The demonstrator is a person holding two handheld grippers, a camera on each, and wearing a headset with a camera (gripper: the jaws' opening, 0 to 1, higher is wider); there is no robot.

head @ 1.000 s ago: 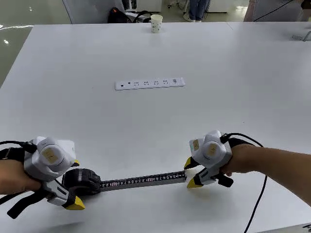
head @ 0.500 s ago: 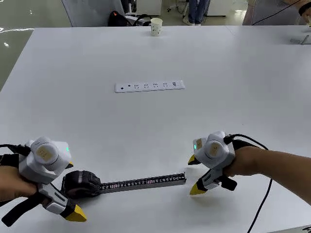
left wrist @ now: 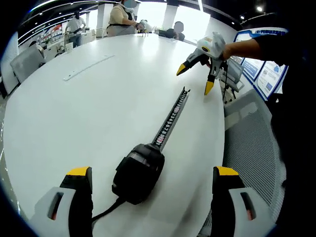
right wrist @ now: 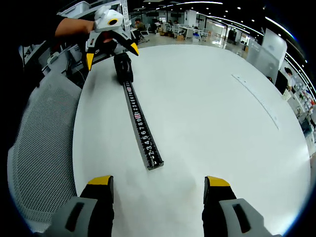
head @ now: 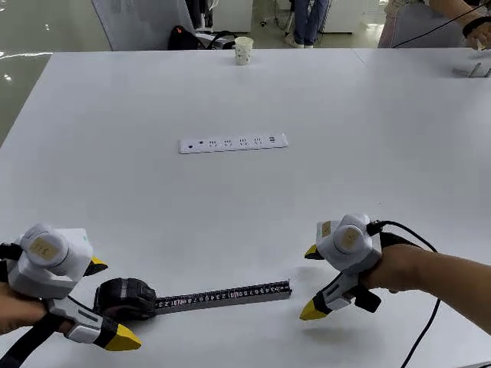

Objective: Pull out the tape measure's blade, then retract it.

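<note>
Tape measure: case (head: 126,297) by the near edge of the table (head: 245,207), left side; blade (head: 222,295) lies out flat along that edge.
Left tongs (head: 109,302): open, one jaw either side of the case, not clamping it.
Right tongs (head: 311,280): open, just past the blade's tip, not touching it.
Risk: nothing grips the blade. If it retracts unchecked, I expect it to whip back and jolt the loose case.
</note>
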